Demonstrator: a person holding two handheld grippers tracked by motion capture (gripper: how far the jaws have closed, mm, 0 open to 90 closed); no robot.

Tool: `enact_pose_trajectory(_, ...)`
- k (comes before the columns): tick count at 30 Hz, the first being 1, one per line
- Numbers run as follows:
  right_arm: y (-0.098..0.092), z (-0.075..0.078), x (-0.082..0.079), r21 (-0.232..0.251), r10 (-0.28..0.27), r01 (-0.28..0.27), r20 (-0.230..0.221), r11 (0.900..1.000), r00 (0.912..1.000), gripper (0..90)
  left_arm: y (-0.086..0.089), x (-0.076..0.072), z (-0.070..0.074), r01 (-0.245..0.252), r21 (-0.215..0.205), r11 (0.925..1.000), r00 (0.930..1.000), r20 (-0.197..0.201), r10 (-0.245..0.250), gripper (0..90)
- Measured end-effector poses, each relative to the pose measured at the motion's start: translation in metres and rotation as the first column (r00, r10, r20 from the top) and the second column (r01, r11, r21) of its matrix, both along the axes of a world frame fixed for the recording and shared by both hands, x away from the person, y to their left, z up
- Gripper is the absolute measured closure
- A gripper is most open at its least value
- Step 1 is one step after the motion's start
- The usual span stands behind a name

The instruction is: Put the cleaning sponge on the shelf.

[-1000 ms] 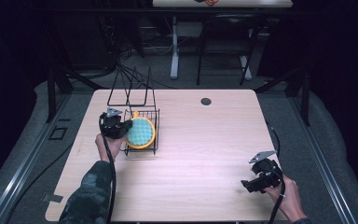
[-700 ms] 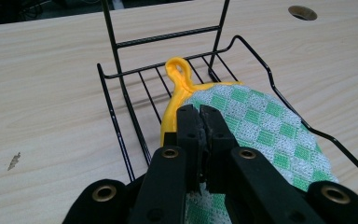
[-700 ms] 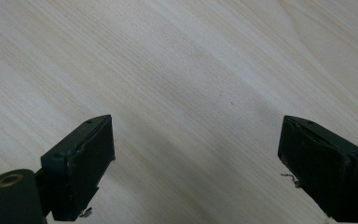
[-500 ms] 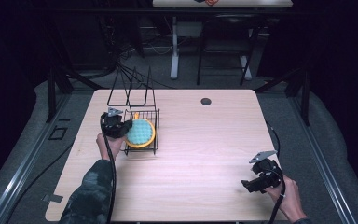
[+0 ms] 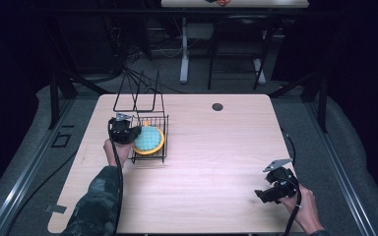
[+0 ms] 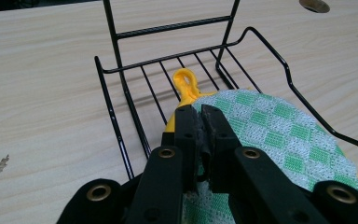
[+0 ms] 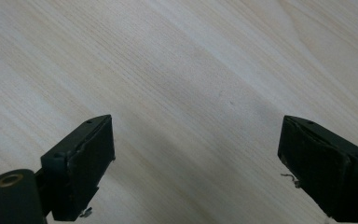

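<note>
Wooden table (image 5: 202, 162), wire rack (image 5: 150, 140) holding potholder (image 5: 149, 139)

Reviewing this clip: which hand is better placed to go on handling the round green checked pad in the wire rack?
Left. The left gripper is shut on the edge of the green pad inside the wire rack. The right gripper hangs open over bare table at the near right corner, far from the rack.

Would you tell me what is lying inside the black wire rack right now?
Inside the wire rack lies a round green-and-white checked pot holder with a yellow rim and loop. The left gripper is shut on its edge. The gripper covers its near part, and the pot holder hides the bars beneath.
</note>
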State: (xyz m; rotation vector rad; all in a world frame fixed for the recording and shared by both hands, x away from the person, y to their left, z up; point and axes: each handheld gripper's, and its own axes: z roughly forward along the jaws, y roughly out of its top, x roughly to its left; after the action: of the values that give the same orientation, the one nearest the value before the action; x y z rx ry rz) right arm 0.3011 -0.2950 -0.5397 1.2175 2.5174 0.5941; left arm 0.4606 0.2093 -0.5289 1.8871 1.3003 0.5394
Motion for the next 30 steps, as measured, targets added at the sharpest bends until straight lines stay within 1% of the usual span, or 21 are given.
enact_pose_trajectory(4, 0.000, 0.000, 0.000, -0.002, 0.001, -0.001, 0.000, 1.000, 1.0000, 10.4, 0.000, 0.002, -0.002, -0.003, -0.007, 1.0000, 1.0000, -0.004, 0.003, 84.1)
enact_pose_trajectory(6, 0.000, 0.000, 0.000, 0.003, -0.002, 0.002, -0.004, 1.000, 1.0000, 10.4, 0.000, 0.002, -0.001, -0.011, -0.018, 0.9998, 0.9999, -0.004, 0.011, 80.9)
enact_pose_trajectory(8, 0.000, 0.000, 0.000, 0.001, -0.002, 0.002, -0.002, 1.000, 1.0000, 10.5, 0.001, 0.003, -0.001, -0.016, -0.026, 0.9995, 0.9998, -0.008, 0.015, 74.0)
enact_pose_trajectory(9, 0.000, 0.000, 0.000, 0.003, -0.002, 0.002, -0.003, 1.000, 1.0000, 10.5, 0.001, 0.003, -0.001, -0.021, -0.031, 0.9993, 0.9997, -0.013, 0.021, 67.5)
enact_pose_trajectory(10, 0.000, 0.000, 0.000, 0.001, -0.001, 0.001, 0.001, 1.000, 1.0000, 10.5, 0.001, 0.004, 0.000, -0.024, -0.027, 0.9993, 0.9996, -0.016, 0.024, 57.6)
enact_pose_trajectory(11, 0.000, 0.000, 0.000, 0.001, -0.001, 0.001, 0.001, 1.000, 1.0000, 10.5, 0.001, 0.004, 0.000, -0.029, -0.023, 0.9993, 0.9993, -0.023, 0.029, 57.6)
enact_pose_trajectory(13, 0.000, 0.000, 0.000, 0.003, -0.005, 0.005, 0.005, 1.000, 1.0000, 10.5, 0.002, 0.004, 0.001, -0.038, -0.030, 0.9988, 0.9989, -0.029, 0.037, 49.5)
enact_pose_trajectory(14, 0.000, 0.000, -0.001, 0.009, -0.007, 0.007, 0.003, 1.000, 1.0000, 10.5, 0.003, 0.004, 0.001, -0.041, -0.022, 0.9989, 0.9989, -0.024, 0.040, 46.5)
enact_pose_trajectory(15, 0.000, 0.000, -0.001, 0.011, -0.007, 0.007, 0.005, 1.000, 1.0000, 10.5, 0.003, 0.003, 0.002, -0.042, -0.023, 0.9988, 0.9987, -0.029, 0.042, 42.0)
enact_pose_trajectory(16, -0.001, 0.001, 0.000, 0.008, -0.006, 0.006, 0.000, 1.000, 1.0000, 10.5, 0.003, 0.003, 0.003, -0.043, -0.024, 0.9988, 0.9988, -0.026, 0.042, 39.2)
enact_pose_trajectory(17, -0.001, 0.001, 0.000, 0.010, -0.005, 0.005, 0.007, 1.000, 1.0000, 10.5, 0.003, 0.002, 0.004, -0.044, -0.020, 0.9988, 0.9987, -0.025, 0.044, 36.8)
enact_pose_trajectory(21, -0.002, 0.001, -0.001, 0.003, -0.004, 0.004, 0.008, 1.000, 1.0000, 10.5, 0.004, -0.001, 0.007, -0.042, -0.018, 0.9989, 0.9989, -0.023, 0.042, 28.0)
enact_pose_trajectory(22, -0.002, 0.001, -0.001, 0.003, -0.005, 0.005, 0.008, 1.000, 1.0000, 10.5, 0.004, -0.002, 0.008, -0.043, -0.025, 0.9988, 0.9988, -0.024, 0.042, 24.7)
enact_pose_trajectory(24, -0.002, 0.001, -0.001, 0.005, -0.006, 0.006, 0.009, 1.000, 0.9999, 10.5, 0.005, -0.006, 0.011, -0.044, -0.032, 0.9985, 0.9988, -0.021, 0.044, 23.2)
enact_pose_trajectory(27, -0.002, 0.002, -0.002, 0.008, -0.009, 0.009, 0.008, 1.000, 0.9999, 10.6, 0.009, -0.013, 0.018, -0.050, -0.056, 0.9972, 0.9987, -0.008, 0.049, 18.7)
enact_pose_trajectory(28, -0.002, 0.002, -0.002, 0.006, -0.006, 0.006, 0.011, 1.000, 0.9999, 10.5, 0.010, -0.014, 0.020, -0.049, -0.056, 0.9972, 0.9988, -0.003, 0.049, 17.9)
enact_pose_trajectory(30, -0.001, 0.002, -0.002, 0.011, -0.007, 0.007, 0.009, 1.000, 0.9999, 10.5, 0.011, -0.018, 0.023, -0.052, -0.068, 0.9964, 0.9987, -0.005, 0.051, 16.3)
